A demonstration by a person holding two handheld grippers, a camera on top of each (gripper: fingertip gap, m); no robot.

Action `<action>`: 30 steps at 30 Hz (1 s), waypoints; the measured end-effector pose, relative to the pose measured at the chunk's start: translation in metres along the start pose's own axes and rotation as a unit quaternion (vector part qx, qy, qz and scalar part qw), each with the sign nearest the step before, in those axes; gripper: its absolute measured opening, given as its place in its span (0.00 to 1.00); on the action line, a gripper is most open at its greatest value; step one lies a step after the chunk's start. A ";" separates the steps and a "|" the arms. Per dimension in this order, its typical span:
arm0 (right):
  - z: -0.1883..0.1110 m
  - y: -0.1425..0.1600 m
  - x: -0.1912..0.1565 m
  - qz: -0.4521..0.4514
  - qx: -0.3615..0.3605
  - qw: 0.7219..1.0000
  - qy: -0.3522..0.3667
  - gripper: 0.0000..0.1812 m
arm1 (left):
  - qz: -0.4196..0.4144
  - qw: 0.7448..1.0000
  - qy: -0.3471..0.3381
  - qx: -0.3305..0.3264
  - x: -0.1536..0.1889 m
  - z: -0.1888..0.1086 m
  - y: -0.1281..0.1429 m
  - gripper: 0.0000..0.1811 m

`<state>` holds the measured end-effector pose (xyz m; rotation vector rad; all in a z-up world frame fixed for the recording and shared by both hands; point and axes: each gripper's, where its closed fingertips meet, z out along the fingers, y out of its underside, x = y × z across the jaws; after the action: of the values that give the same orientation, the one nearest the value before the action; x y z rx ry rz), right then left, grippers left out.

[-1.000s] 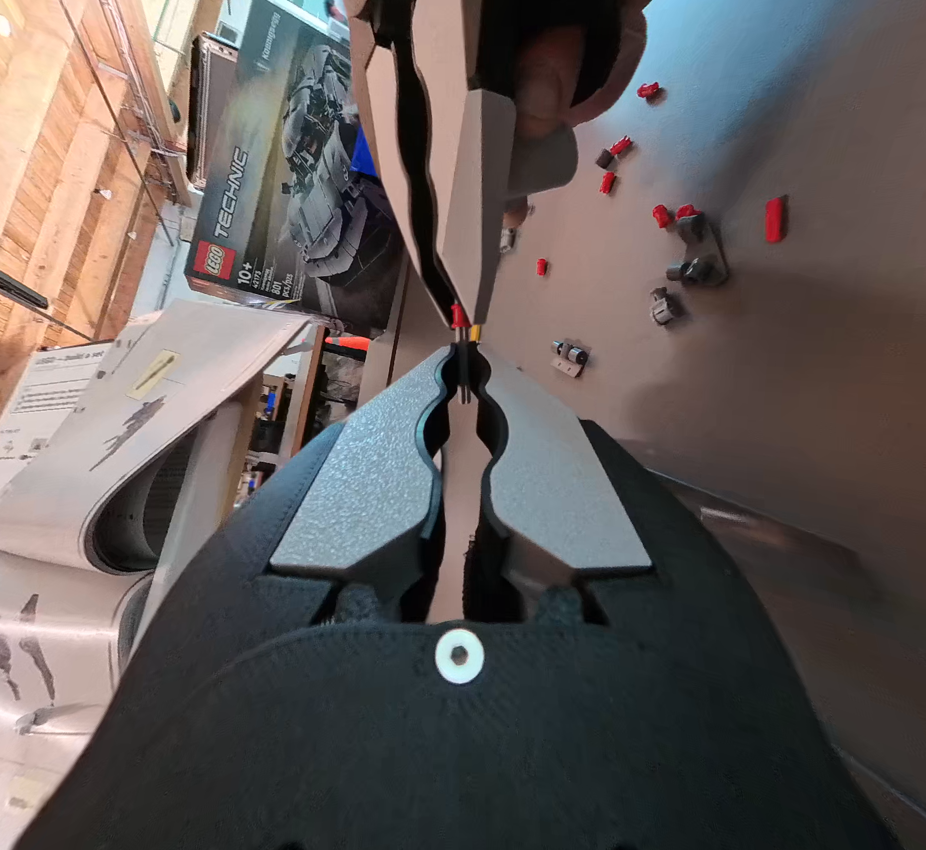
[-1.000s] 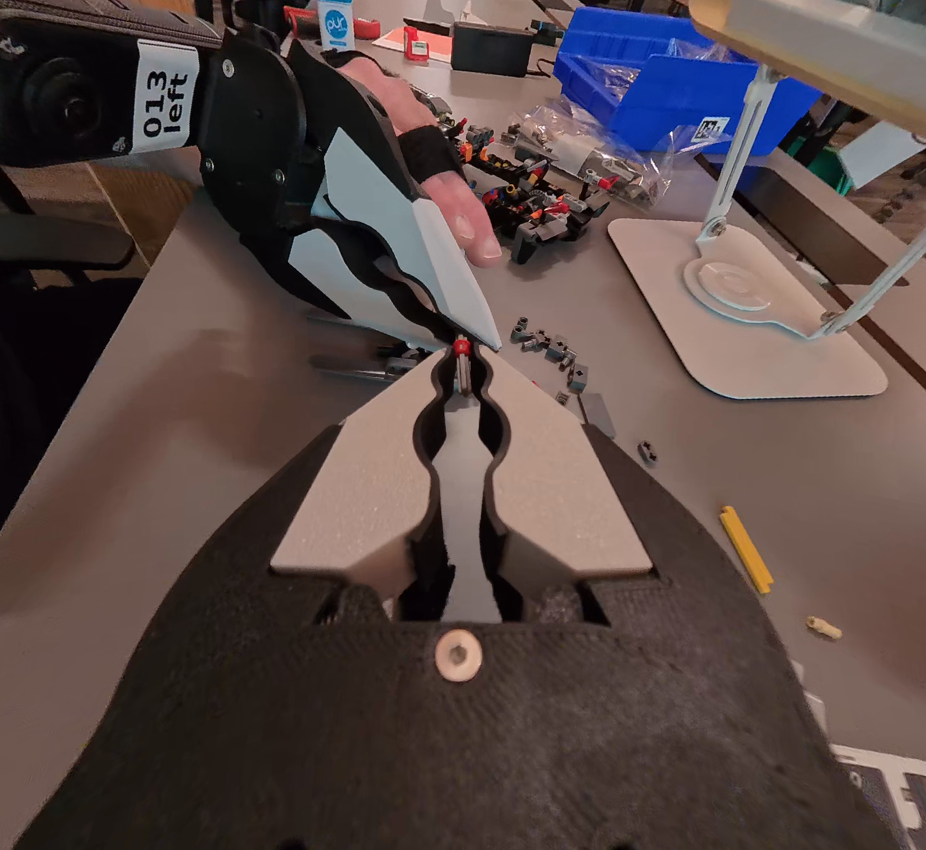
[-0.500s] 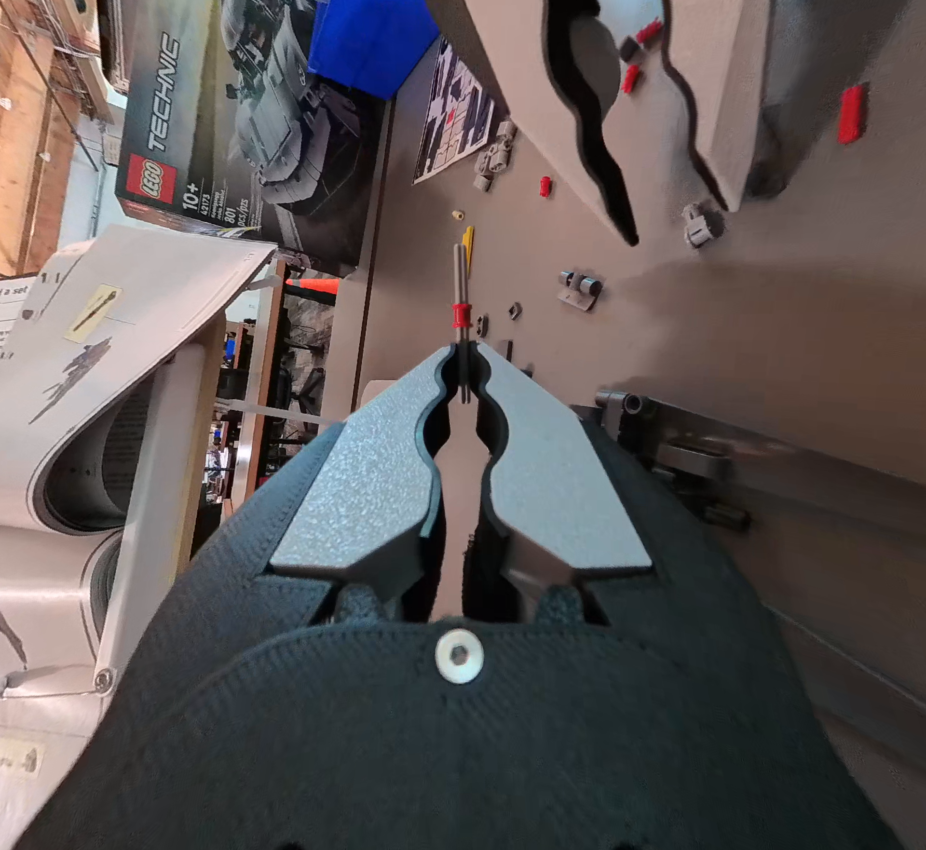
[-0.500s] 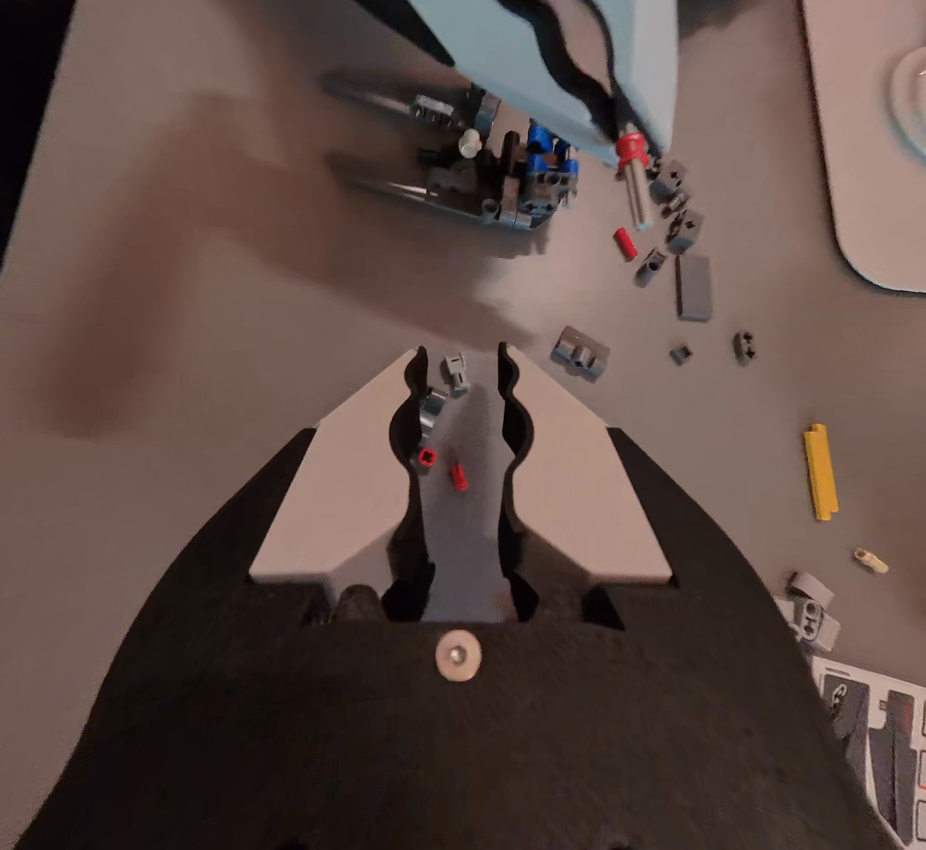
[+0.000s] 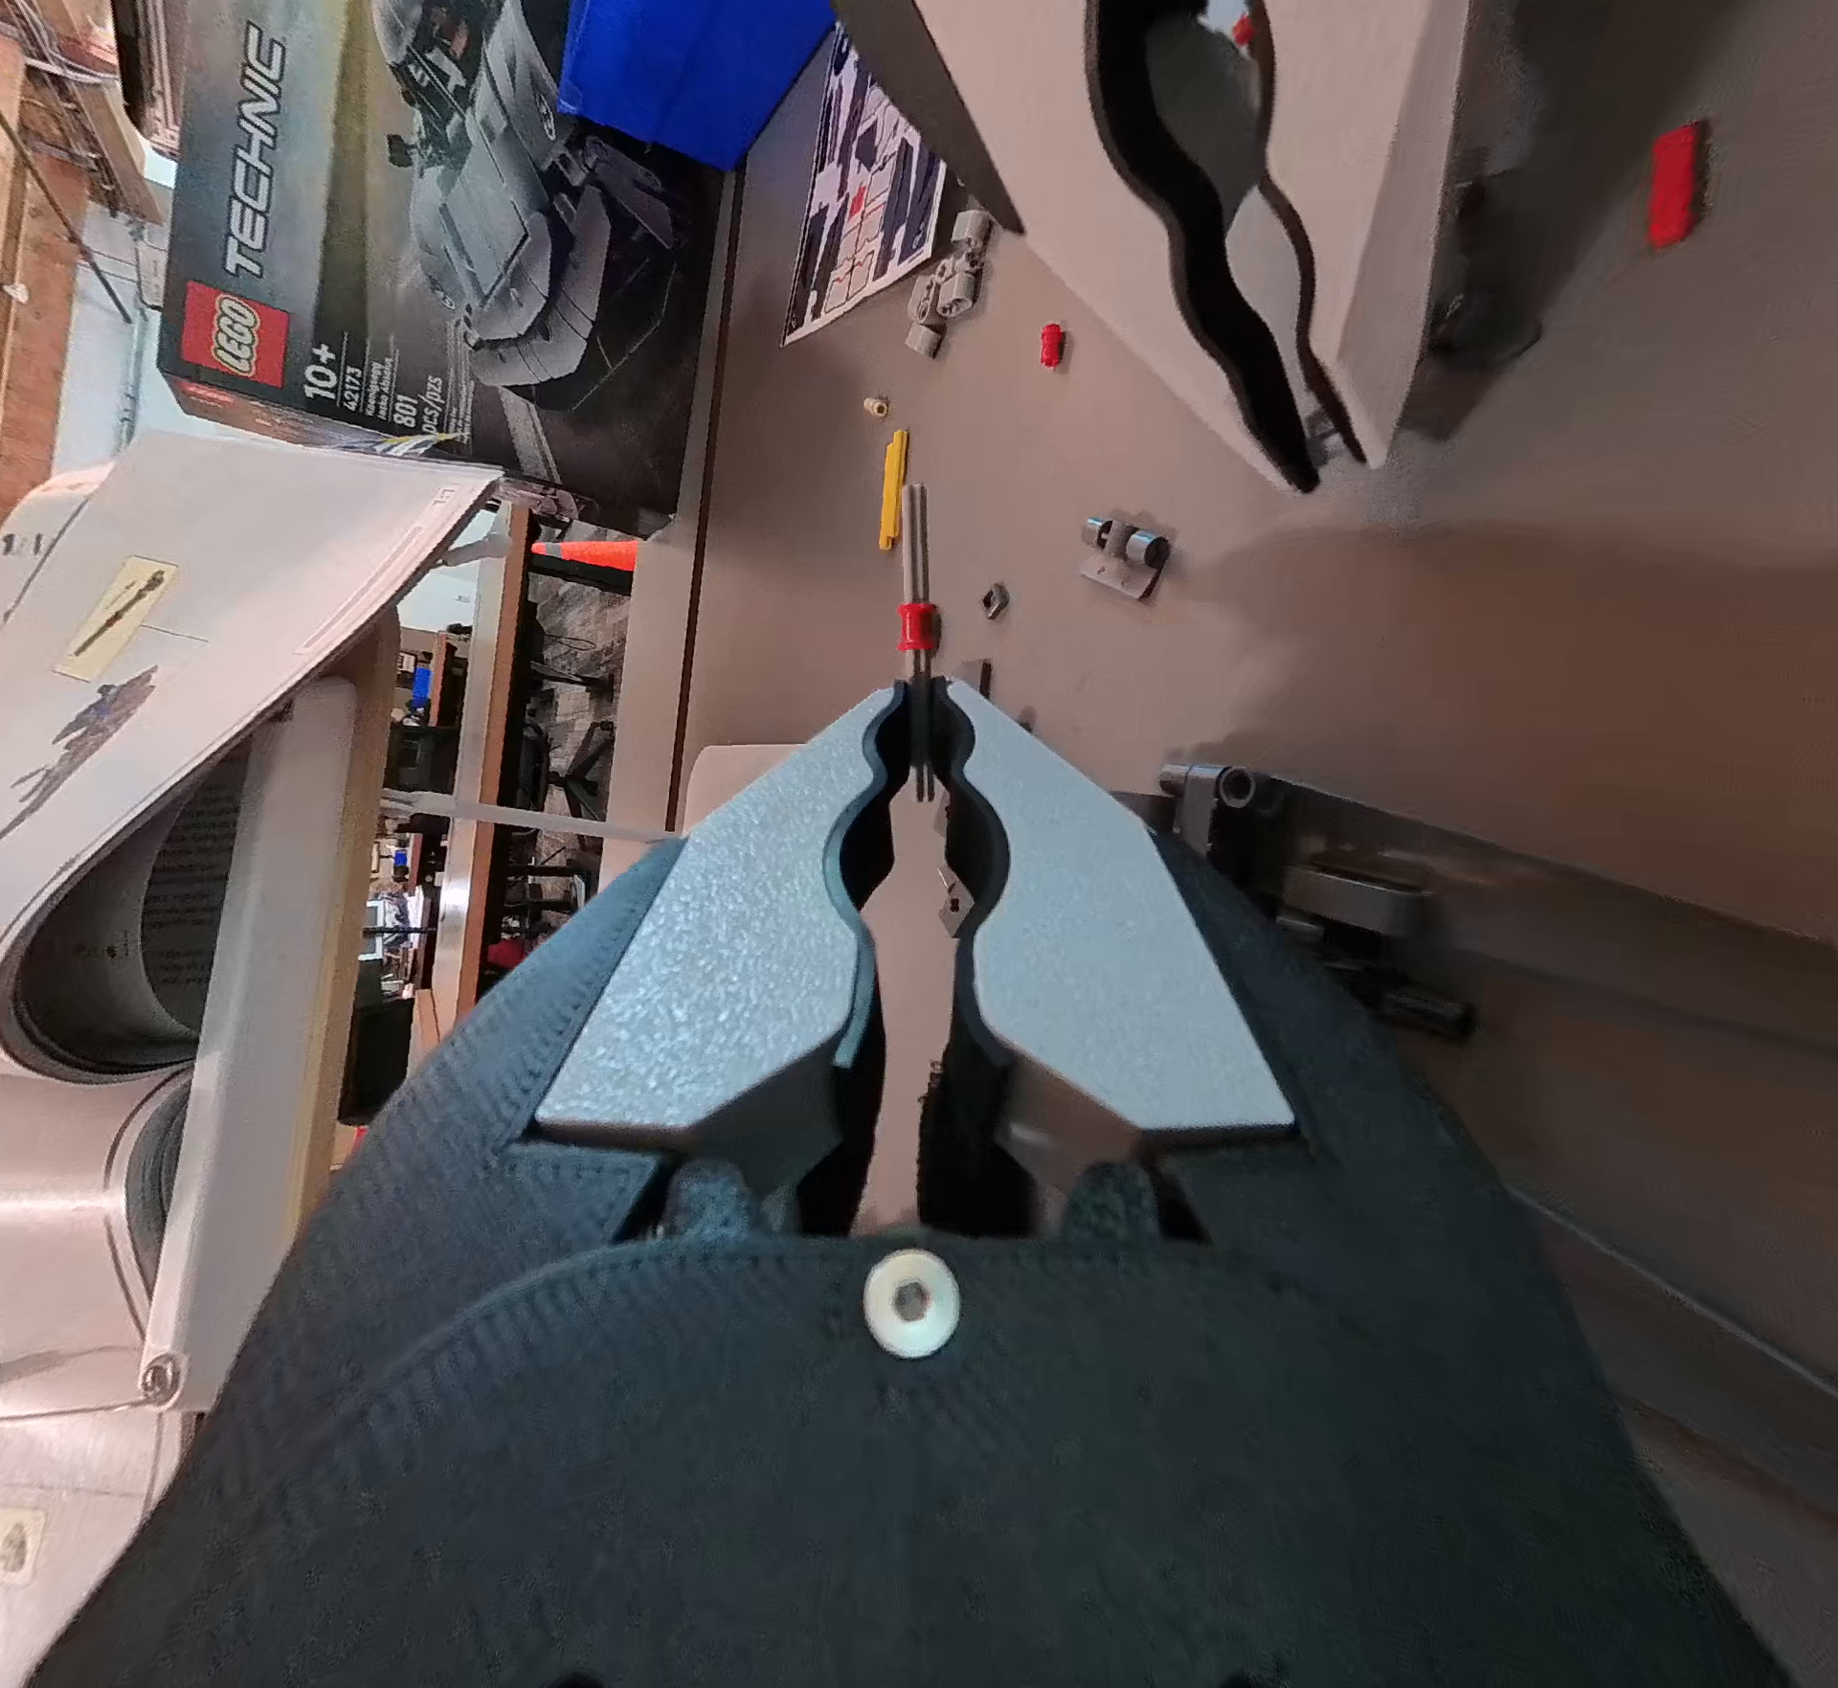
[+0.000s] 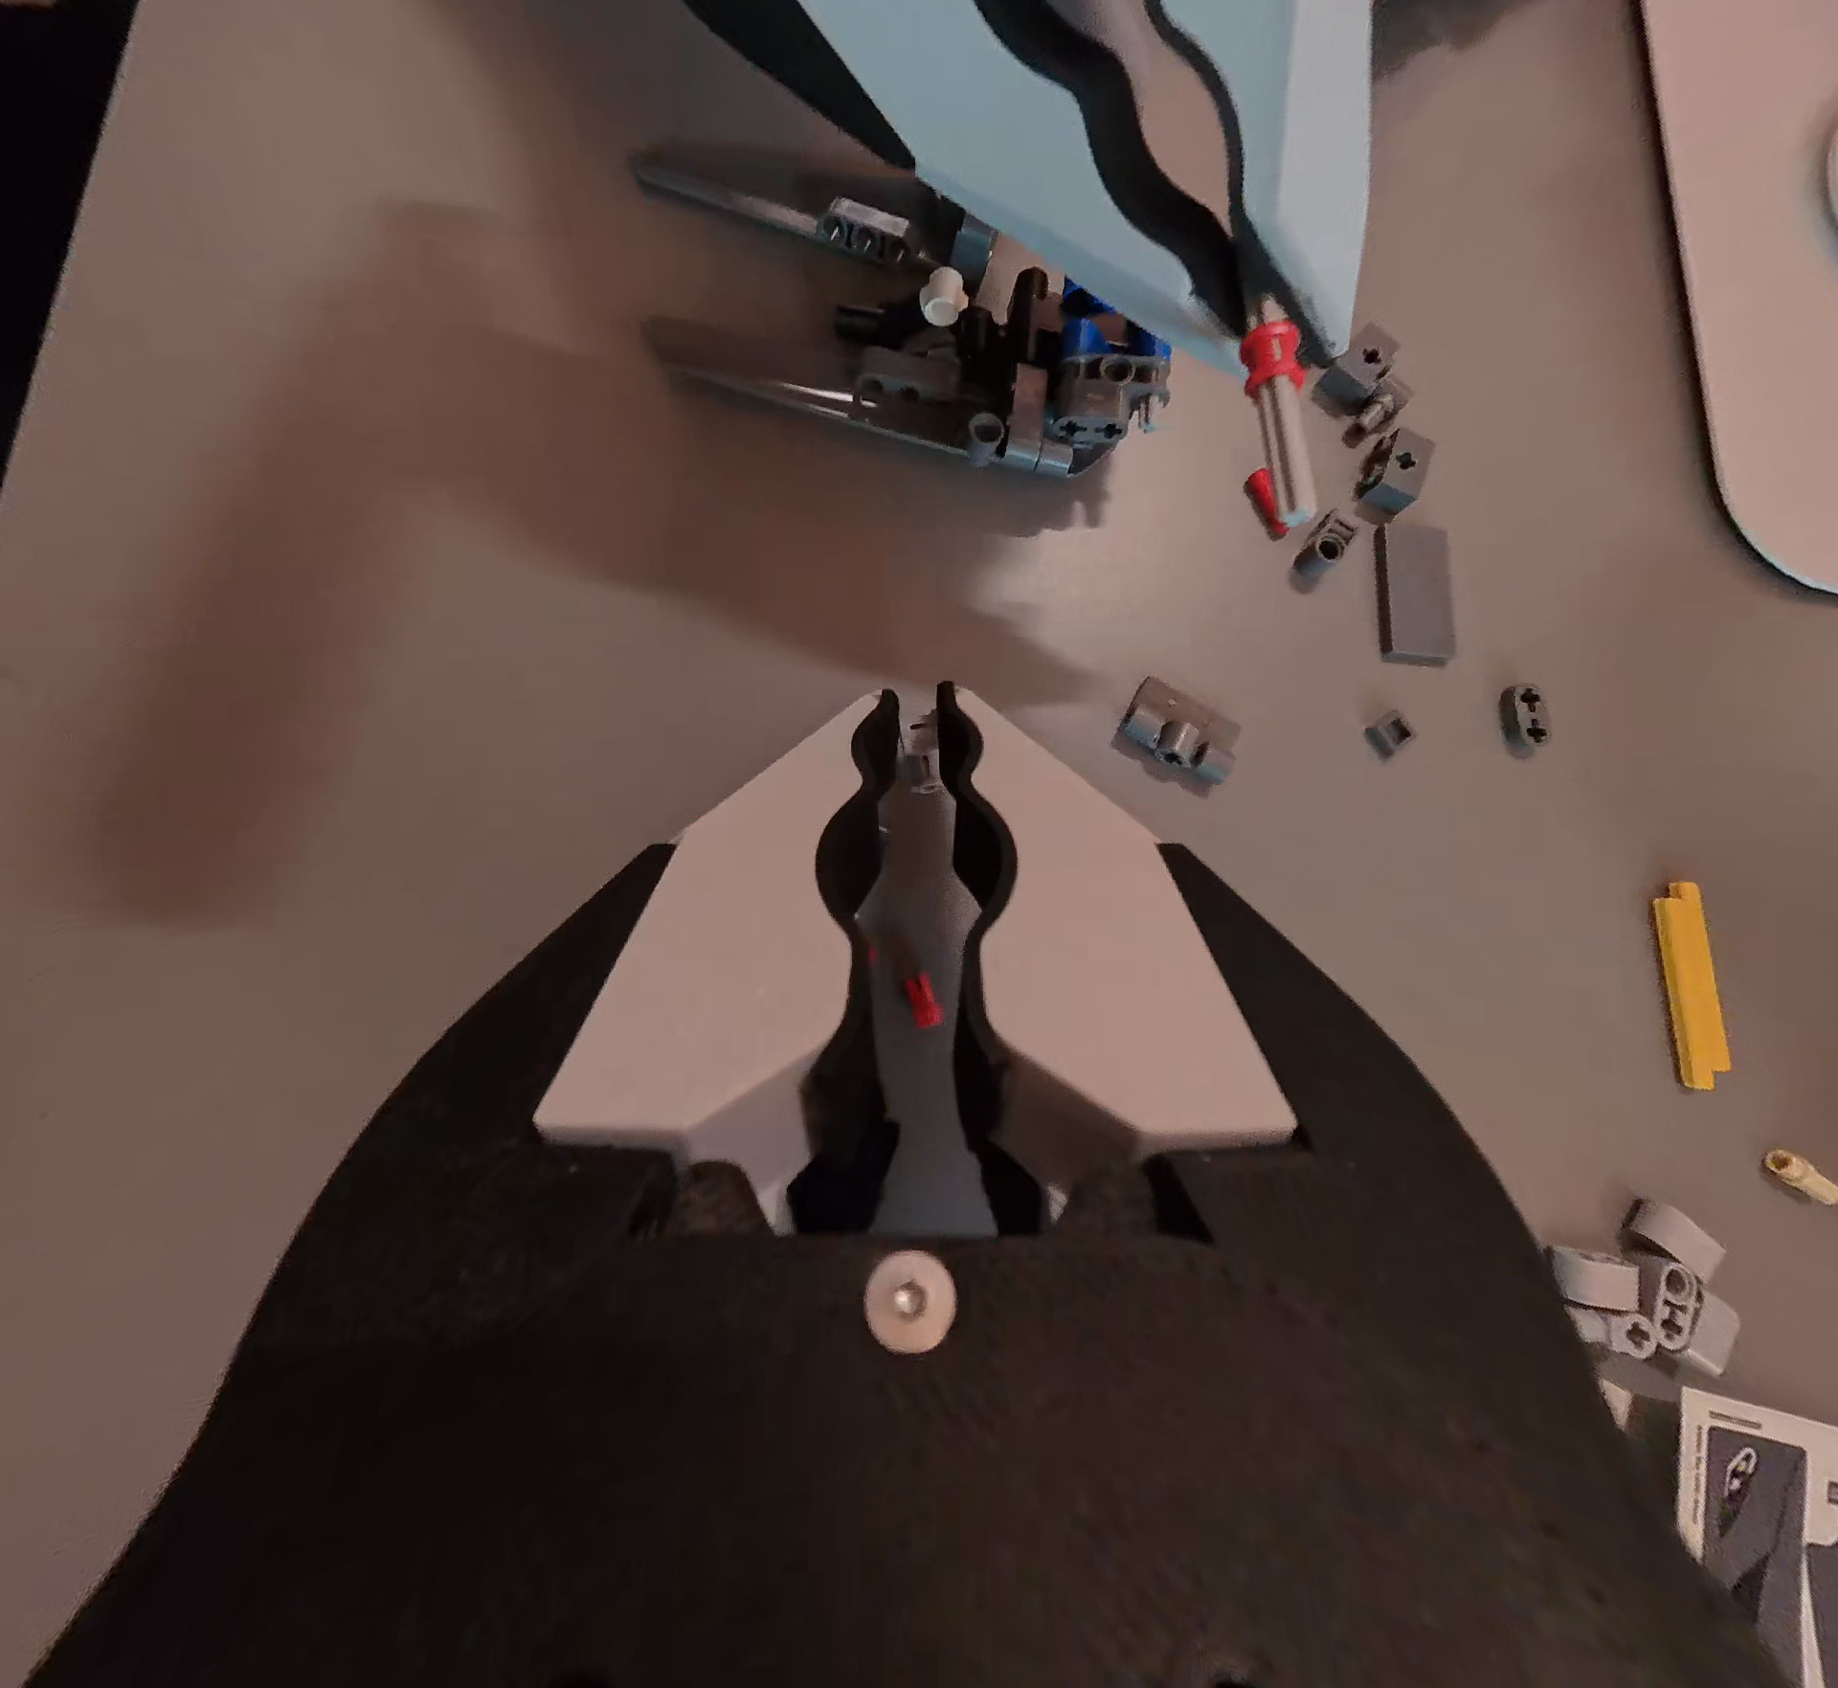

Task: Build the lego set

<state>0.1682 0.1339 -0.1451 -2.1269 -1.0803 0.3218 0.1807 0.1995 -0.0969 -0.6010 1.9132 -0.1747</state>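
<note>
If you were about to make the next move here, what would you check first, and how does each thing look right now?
1. Left gripper holds the grey axle firmly: ok, jaws pinch its end.
2. Red bushing seated on the axle: ok, it sits just beyond the fingertips.
3. Right gripper has taken the small grey connector: cannot tell, its jaws are nearly shut around it, contact unclear.
4. Partly built model within reach: ok, it lies on the table beside the left gripper.
5. Spare parts in sight: ok, the yellow beam and grey tile lie loose nearby.
</note>
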 end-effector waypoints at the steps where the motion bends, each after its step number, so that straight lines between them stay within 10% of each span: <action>1: -0.002 -0.001 0.001 0.001 0.004 1.000 0.001 0.03 | -0.001 1.000 0.002 -0.001 0.001 0.001 0.001 0.00; 13: -0.055 -0.014 -0.023 -0.023 0.009 0.999 -0.020 0.03 | 0.002 1.000 0.014 0.001 0.004 0.001 -0.003 0.00; 22: -0.035 0.023 -0.098 -0.066 -0.080 0.991 -0.082 0.03 | 0.036 0.998 0.042 0.011 0.021 -0.001 -0.015 0.00; 30: -0.040 0.027 -0.098 -0.031 -0.084 0.996 -0.014 0.17 | 0.037 0.998 0.048 0.010 0.023 -0.001 -0.014 0.00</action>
<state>0.1440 0.0269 -0.1446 -2.2366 -1.2253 0.2392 0.1774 0.1755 -0.1101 -0.5158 2.0207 -0.1777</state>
